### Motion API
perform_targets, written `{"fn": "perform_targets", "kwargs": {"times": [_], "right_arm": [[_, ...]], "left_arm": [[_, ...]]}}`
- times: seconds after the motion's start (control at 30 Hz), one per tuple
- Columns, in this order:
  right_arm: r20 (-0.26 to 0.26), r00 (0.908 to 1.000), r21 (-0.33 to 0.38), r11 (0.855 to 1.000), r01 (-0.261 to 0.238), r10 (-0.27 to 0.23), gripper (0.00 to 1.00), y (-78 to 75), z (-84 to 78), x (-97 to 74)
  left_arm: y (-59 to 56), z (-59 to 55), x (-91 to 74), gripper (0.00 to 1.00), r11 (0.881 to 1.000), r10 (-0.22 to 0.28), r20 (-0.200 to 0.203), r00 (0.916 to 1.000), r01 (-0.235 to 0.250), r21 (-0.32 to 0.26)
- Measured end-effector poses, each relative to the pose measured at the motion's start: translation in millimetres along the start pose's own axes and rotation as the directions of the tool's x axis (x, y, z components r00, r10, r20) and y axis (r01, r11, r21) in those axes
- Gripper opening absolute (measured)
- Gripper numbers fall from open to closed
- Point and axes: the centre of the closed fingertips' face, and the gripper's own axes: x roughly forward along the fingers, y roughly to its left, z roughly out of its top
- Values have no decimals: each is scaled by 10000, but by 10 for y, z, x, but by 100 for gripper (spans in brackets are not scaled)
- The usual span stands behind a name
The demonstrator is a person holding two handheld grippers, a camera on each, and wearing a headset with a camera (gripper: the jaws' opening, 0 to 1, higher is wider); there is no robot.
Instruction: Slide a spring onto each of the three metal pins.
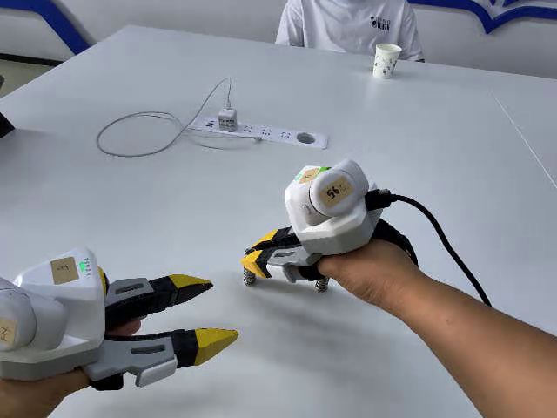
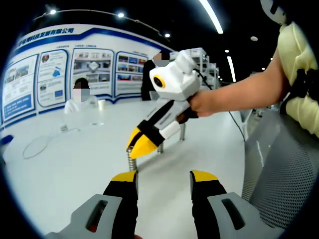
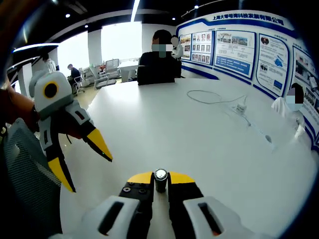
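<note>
We see the right gripper (image 1: 255, 259) mid-frame, jaws closed on a small silver metal pin (image 3: 160, 175) standing on the white table (image 1: 174, 218). A coiled steel spring (image 1: 249, 278) sits just below the tip. The left gripper (image 1: 222, 310), lower left, gapes wide and holds nothing.

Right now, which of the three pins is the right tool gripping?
The front pin, clamped by the right tool and closest to the left tool; the other two stand behind.

Head view above table (image 1: 348, 104), right gripper view faces left gripper (image 3: 91, 174)
</note>
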Motion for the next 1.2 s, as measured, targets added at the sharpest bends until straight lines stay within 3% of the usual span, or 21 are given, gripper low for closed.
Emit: {"fn": "perform_targets", "kwargs": {"times": [0.63,1.2], "right_arm": [[-236,9996,74,9999,127,-126,15,1,-88,-10],[108,9990,163,9990,428,-429,21,77,-152,-335]], "left_arm": [[29,9,-1,43,9999,98,40,9999,-98,-66],[2,22,51,46,9999,94,49,9999,-93,-140]]}}
